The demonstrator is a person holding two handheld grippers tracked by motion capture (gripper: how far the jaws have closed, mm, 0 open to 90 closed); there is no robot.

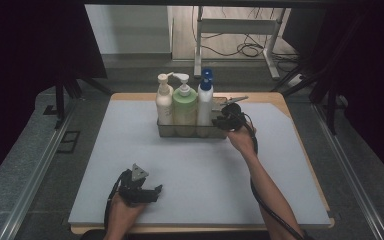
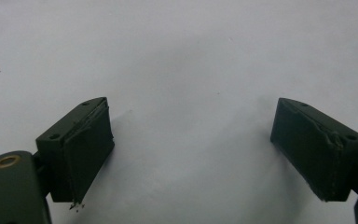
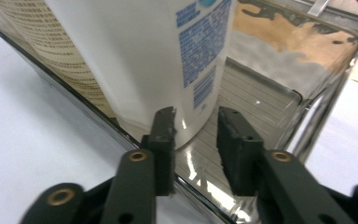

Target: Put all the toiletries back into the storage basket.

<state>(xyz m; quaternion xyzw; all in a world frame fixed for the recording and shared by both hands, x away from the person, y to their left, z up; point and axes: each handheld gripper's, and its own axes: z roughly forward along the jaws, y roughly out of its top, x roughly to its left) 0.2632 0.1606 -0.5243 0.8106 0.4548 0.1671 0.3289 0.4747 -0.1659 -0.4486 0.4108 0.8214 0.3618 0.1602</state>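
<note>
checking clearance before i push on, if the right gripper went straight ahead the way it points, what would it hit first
Most likely the white bottle standing in the clear tray: the right gripper points at its base over the tray's near rim, jaws slightly apart. Depth is hard to judge.

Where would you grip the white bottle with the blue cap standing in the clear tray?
Probably the white bottle with the blue cap at its upper body above the clear tray wall, from the open right end, where the right gripper is; the green bottle blocks its left.
</note>
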